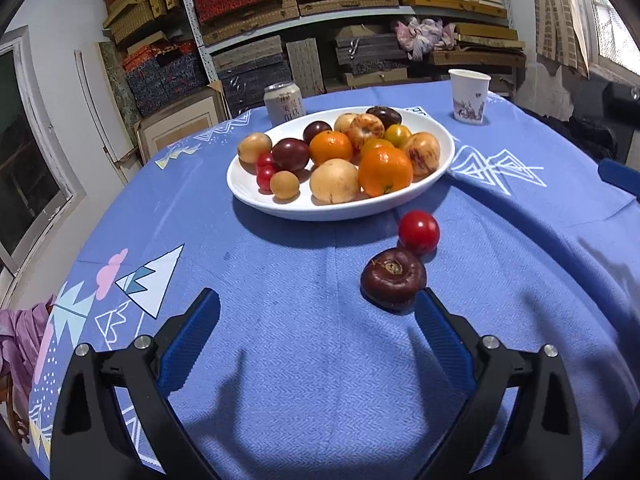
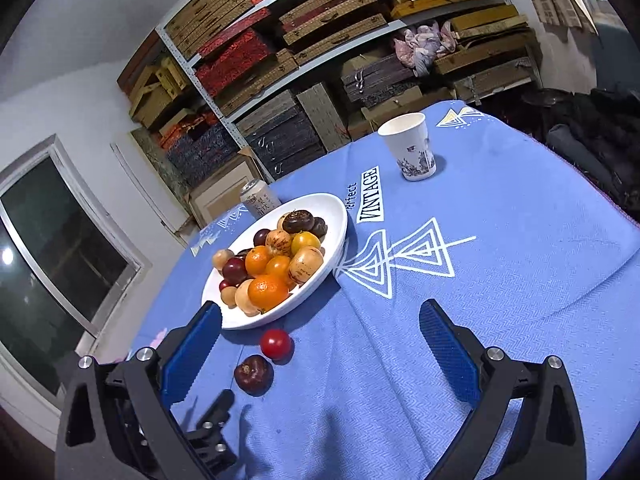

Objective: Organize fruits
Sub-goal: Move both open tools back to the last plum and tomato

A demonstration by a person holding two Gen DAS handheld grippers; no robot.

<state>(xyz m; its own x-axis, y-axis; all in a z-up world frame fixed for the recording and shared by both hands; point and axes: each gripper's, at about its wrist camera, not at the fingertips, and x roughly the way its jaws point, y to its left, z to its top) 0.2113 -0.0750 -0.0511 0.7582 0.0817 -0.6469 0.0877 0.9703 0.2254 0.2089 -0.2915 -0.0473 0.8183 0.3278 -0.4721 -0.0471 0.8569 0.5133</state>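
Observation:
A white oval plate on the blue tablecloth holds several fruits: oranges, dark plums, pale round fruits and small red tomatoes. In front of the plate, on the cloth, lie a red tomato and a dark purple fruit, touching each other. My left gripper is open with nothing between its fingers; the dark fruit sits just beyond its right fingertip. My right gripper is open too and holds nothing. The two loose fruits lie near its left finger.
A drink can stands behind the plate and a paper cup at the back right. Shelves of stacked boxes fill the far wall. The left gripper's finger shows low in the right wrist view.

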